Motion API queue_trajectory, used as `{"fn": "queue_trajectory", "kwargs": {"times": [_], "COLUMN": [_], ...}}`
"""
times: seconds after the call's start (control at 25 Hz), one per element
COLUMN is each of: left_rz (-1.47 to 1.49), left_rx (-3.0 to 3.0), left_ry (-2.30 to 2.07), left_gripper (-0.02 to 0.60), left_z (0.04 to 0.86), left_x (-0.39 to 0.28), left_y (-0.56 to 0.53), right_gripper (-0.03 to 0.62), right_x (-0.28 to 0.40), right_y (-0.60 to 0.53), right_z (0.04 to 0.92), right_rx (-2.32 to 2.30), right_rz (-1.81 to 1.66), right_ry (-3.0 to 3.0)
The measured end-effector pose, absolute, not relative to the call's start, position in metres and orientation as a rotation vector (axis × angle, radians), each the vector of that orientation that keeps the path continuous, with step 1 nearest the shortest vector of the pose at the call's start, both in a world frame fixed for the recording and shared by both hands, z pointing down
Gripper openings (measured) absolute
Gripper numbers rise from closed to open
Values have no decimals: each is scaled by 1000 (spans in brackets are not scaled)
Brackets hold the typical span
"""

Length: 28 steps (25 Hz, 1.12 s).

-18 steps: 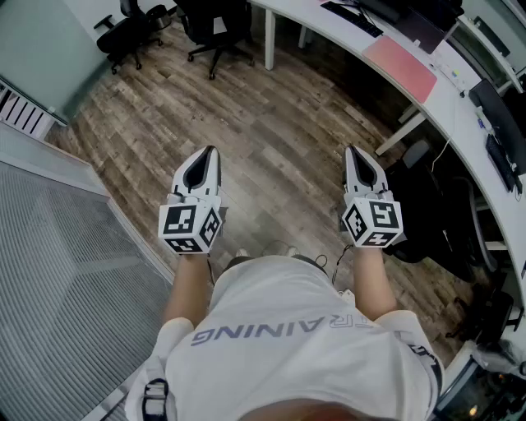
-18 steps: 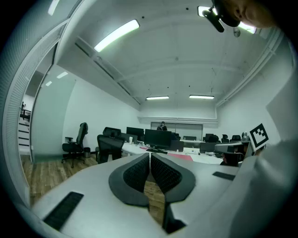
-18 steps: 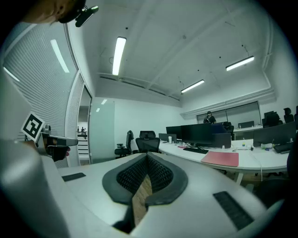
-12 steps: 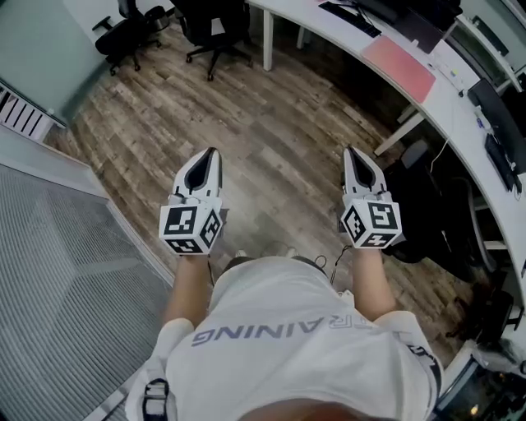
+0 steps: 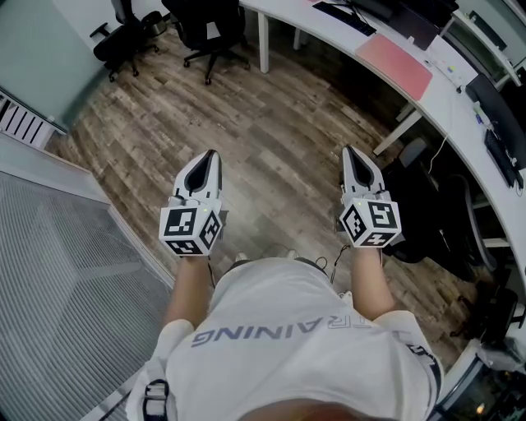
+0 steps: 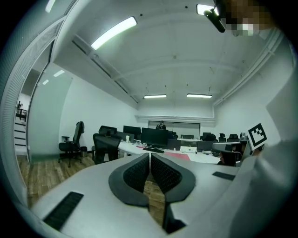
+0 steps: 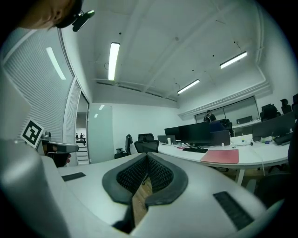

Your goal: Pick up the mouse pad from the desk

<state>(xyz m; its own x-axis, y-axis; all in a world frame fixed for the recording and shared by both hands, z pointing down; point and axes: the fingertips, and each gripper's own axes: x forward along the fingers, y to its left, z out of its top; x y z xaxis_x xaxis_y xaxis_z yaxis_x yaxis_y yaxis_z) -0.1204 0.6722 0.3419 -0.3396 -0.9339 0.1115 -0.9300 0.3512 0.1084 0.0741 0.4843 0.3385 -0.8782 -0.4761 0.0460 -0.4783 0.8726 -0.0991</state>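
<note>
A: grippers, what do we have?
B: left gripper (image 6: 150,157): jaws fully together, ribbed pads meet at the tips, nothing between them; we only see floor through the slit below. right gripper (image 7: 147,157): same, jaws closed on nothing
A: where are we holding them?
B: out in front of us, roughly level, side by side and well apart, both over the wood floor (image 5: 271,140). Neither touches anything
A: and the mouse pad?
B: mouse pad (image 5: 397,66) is pink, lying flat on the curved white desk (image 5: 450,111), close to the desk's near edge. It sits ahead of us and off to the right, beyond the right gripper, well apart from both. From the right gripper view we get it right of the jaws, on the desk top
A: anything near it?
B: a dark keyboard (image 5: 349,16) further along the same desk, dark monitors (image 7: 200,132) behind that. Black office chairs (image 5: 205,29) stand on the floor at the desk's far end, ahead of the left gripper. Grey ribbed panel (image 5: 57,271) runs along our left side
</note>
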Motion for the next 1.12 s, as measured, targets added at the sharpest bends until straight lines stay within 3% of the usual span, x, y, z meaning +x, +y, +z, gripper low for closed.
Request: {"fn": "queue_trajectory", "kwargs": {"times": [0.68, 1.12], "left_rz": [47, 53], "left_rx": [1740, 1883], "left_ry": [-2361, -2246], "left_gripper": [38, 38], "left_z": [367, 371], "left_x": [-59, -123], "left_y": [577, 466], "right_gripper": [25, 25], "right_x": [136, 89], "right_y": [402, 316], "right_z": [397, 393], "right_rx": [779, 940], "right_rz": [310, 274], "right_ry": [-2919, -2875]}}
